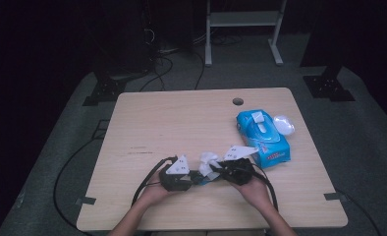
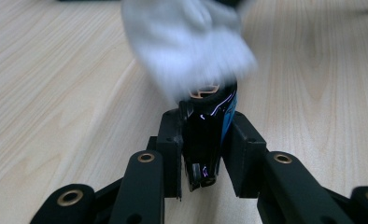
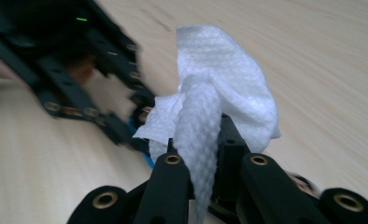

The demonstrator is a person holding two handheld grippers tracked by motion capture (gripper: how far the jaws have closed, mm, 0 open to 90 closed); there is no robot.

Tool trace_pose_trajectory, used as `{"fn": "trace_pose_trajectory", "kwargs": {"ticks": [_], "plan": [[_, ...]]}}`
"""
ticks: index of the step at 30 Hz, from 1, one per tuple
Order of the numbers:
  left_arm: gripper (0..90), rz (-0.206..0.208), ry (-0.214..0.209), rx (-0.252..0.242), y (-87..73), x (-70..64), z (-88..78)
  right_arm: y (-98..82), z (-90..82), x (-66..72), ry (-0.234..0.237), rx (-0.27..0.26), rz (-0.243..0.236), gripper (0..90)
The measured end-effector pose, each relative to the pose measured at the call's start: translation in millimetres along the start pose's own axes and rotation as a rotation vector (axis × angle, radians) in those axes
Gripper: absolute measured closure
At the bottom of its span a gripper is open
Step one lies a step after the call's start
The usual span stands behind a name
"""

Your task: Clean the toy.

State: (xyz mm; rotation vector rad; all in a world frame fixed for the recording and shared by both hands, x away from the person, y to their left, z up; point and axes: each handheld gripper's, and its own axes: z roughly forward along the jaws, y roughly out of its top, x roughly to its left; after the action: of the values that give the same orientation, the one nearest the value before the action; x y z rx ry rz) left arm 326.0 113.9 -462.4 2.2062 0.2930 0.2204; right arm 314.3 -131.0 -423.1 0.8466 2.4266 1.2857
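Left tongs [image 2: 205, 140] pinch a small dark object with a blue edge [image 2: 209, 135]. It stands on end between the pads, long axis running up the frame away from the camera, its rounded top end toward the upper centre, just under a blurred white tissue [image 2: 189, 44]. What the object is cannot be told.

Right tongs [image 3: 205, 154] are pressed together on the tissue [image 3: 219, 93]. A twisted strip of it runs down between the pads toward the bottom of the frame; the rest bunches up above them, centre of frame. The left tongs [image 3: 126, 126] sit at left of centre in the right gripper view, blurred, the blue edge just beside the tissue's lower left.

High view: the two tongs meet tip to tip at lower centre of the bench [image 1: 157, 118], left tongs [image 1: 194, 177] and right tongs [image 1: 216, 173] lying roughly along a left-right line, the tissue [image 1: 208, 161] sticking up between them. A hand holds each from the bottom edge.

Right of centre, a blue tissue pack [image 1: 262, 137] lies on the bench, long axis running from upper left to lower right. A clear plastic lid [image 1: 284, 124] lies just beside its upper right.
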Motion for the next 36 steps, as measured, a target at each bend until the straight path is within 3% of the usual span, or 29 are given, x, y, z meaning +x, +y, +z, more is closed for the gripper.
{"fn": "trace_pose_trajectory", "kwargs": {"ticks": [2,5,6,8,13,16,18,19,21,22,23,25,26,29,33,34,35,36], "plan": [[69.5,0.001,0.007,0.006,-0.1,0.5,-0.2,-5.3,-8.9,-12.1,-0.058,0.008,0.013,84.1],[69.4,0.003,0.007,0.007,-0.3,1.3,-0.2,-10.9,-19.6,-23.1,-0.095,0.009,0.038,84.1],[69.3,0.002,0.007,0.007,-0.2,1.4,-0.2,-15.1,-28.1,-29.0,-0.137,0.016,0.038,84.2],[69.4,0.000,0.007,0.005,-0.2,1.1,-0.3,-18.2,-31.8,-31.5,-0.139,0.024,0.044,84.2],[69.3,-0.001,0.008,0.005,-0.2,1.3,-0.3,-17.2,-31.3,-32.2,-0.120,0.024,0.055,84.1],[69.3,-0.005,0.009,-0.002,-0.3,1.6,1.0,-11.2,-24.9,-23.2,-0.091,0.009,0.040,84.2],[69.4,-0.001,0.010,-0.003,0.3,1.1,1.8,-2.5,-7.8,-9.0,-0.041,0.012,0.007,84.2],[69.4,-0.001,0.010,-0.003,0.3,1.1,1.8,-2.5,-7.8,-9.0,-0.041,0.012,0.007,84.2],[69.4,-0.001,0.015,0.000,0.4,1.0,1.3,7.2,13.1,10.6,0.032,0.012,-0.017,84.1],[68.6,-0.003,0.014,0.002,-0.1,1.7,0.4,10.0,17.2,17.4,0.017,0.006,-0.043,84.1],[68.8,-0.007,0.011,-0.001,-0.7,2.3,-0.2,12.2,19.8,21.8,0.037,0.004,-0.055,84.1],[69.0,-0.006,0.013,-0.002,-1.0,2.0,-0.2,13.7,23.3,24.1,0.121,-0.026,-0.008,84.1],[69.0,-0.004,0.014,-0.002,-0.8,1.9,-0.1,13.6,25.4,24.8,0.145,-0.031,-0.007,84.1],[69.3,-0.004,0.014,-0.002,-1.0,2.0,-0.7,12.9,25.4,25.7,0.126,-0.017,-0.032,84.1],[69.3,-0.012,0.016,0.002,-0.7,2.0,-1.0,9.9,14.8,13.5,0.073,-0.005,-0.026,84.1],[69.6,-0.009,0.019,0.002,-0.7,2.3,-1.1,5.0,6.0,-1.2,0.041,0.012,-0.002,84.2],[71.2,-0.009,0.019,0.002,-0.7,2.3,-1.1,5.0,6.0,-1.2,0.041,0.012,-0.002,84.2],[72.7,-0.012,0.031,-0.011,-0.4,4.4,-3.5,-0.8,-2.1,-12.3,0.017,0.021,0.025,84.2]]}}
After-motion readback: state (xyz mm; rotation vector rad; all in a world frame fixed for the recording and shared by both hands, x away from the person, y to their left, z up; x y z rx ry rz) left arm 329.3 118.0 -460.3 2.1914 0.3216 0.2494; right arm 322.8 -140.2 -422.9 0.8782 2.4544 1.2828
